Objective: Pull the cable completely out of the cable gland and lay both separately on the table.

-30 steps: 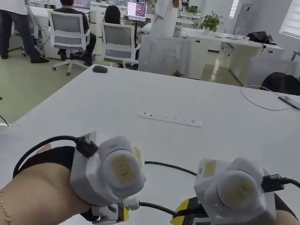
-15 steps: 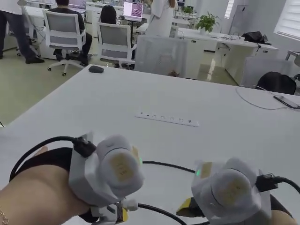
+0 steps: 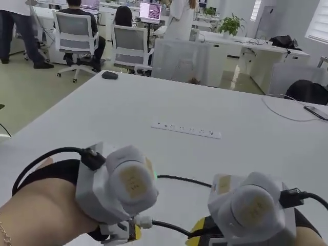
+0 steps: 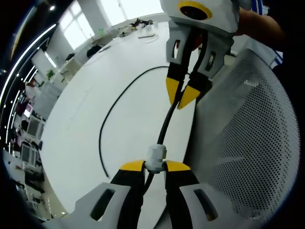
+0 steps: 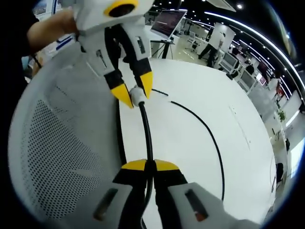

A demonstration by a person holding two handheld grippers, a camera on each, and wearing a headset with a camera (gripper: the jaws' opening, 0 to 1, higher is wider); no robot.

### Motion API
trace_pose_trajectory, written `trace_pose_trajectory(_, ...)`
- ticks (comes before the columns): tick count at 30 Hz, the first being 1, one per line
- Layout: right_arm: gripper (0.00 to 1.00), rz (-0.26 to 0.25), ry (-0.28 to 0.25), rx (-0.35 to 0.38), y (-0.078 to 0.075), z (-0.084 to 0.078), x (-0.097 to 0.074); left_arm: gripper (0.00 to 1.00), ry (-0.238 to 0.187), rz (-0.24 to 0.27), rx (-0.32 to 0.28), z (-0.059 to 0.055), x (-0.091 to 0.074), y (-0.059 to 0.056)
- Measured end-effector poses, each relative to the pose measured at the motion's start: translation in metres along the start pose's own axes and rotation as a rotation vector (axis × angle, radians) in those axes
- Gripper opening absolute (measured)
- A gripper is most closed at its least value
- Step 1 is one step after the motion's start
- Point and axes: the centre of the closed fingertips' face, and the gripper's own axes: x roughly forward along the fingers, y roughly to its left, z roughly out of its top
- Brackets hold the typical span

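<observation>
Tauter than half a second ago, the cable (image 3: 171,227) spans both grippers; the head view hides the fingertips; the gripper views show the left gripper (image 4: 155,166) clamped on the cable gland (image 4: 156,156), and the right gripper (image 5: 148,165) pinching the cable further along.

The head view looks forward and down over the table (image 3: 154,105); the gripper views closely face each other, sharing the cable (image 4: 167,123).

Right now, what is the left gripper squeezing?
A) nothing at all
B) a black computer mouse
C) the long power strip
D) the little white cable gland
D: in the left gripper view the left gripper has its fingers shut on the white cable gland, with the black cable running out of it.
</observation>
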Motion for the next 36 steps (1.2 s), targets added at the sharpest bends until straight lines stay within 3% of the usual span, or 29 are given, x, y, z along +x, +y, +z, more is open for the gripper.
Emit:
trace_pose_trajectory(5, 0.04, -0.083, 0.11, 0.042, -0.02, -0.043, -0.001, 0.16, 0.009, 0.018, -0.039, -0.008, -0.004, 0.009)
trace_pose_trajectory(7, 0.05, -0.085, 0.134, 0.042, -0.021, -0.047, -0.001, 0.16, 0.001, 0.019, -0.048, -0.005, -0.004, 0.009)
trace_pose_trajectory(11, 0.29, -0.07, 0.095, 0.042, -0.016, -0.028, 0.002, 0.16, 0.023, 0.016, -0.018, -0.002, 0.0, 0.005)
trace_pose_trajectory(14, 0.32, -0.024, 0.041, -0.017, -0.001, 0.001, 0.006, 0.16, 0.024, 0.003, -0.02, 0.003, 0.004, -0.001)
trace_pose_trajectory(16, 0.34, 0.017, -0.029, -0.033, 0.011, 0.026, 0.008, 0.16, 0.022, 0.001, -0.006, 0.006, 0.004, -0.004)
trace_pose_trajectory(19, 0.29, 0.04, -0.093, -0.053, 0.02, 0.048, 0.009, 0.16, 0.0, -0.02, 0.028, 0.016, 0.005, -0.014)
trace_pose_trajectory(22, 0.04, 0.064, -0.097, -0.112, 0.026, 0.054, 0.01, 0.16, -0.003, -0.032, 0.03, 0.018, 0.006, -0.02)
trace_pose_trajectory(23, 0.04, 0.035, -0.065, -0.142, 0.022, 0.048, 0.012, 0.16, 0.005, -0.035, 0.042, 0.015, 0.007, -0.022)
trace_pose_trajectory(25, 0.04, 0.049, -0.043, -0.166, 0.024, 0.042, 0.013, 0.16, 0.009, -0.042, 0.041, 0.013, 0.008, -0.021)
trace_pose_trajectory(28, 0.04, 0.035, -0.03, -0.146, 0.019, 0.035, 0.012, 0.16, 0.013, -0.034, 0.027, 0.007, 0.007, -0.018)
trace_pose_trajectory(34, 0.04, -0.011, 0.062, -0.074, -0.003, -0.01, 0.011, 0.16, 0.024, 0.007, -0.019, -0.007, -0.004, 0.0)
trace_pose_trajectory(36, 0.04, 0.006, 0.084, -0.031, -0.004, -0.022, 0.013, 0.16, 0.026, 0.017, -0.027, -0.009, -0.007, 0.004)
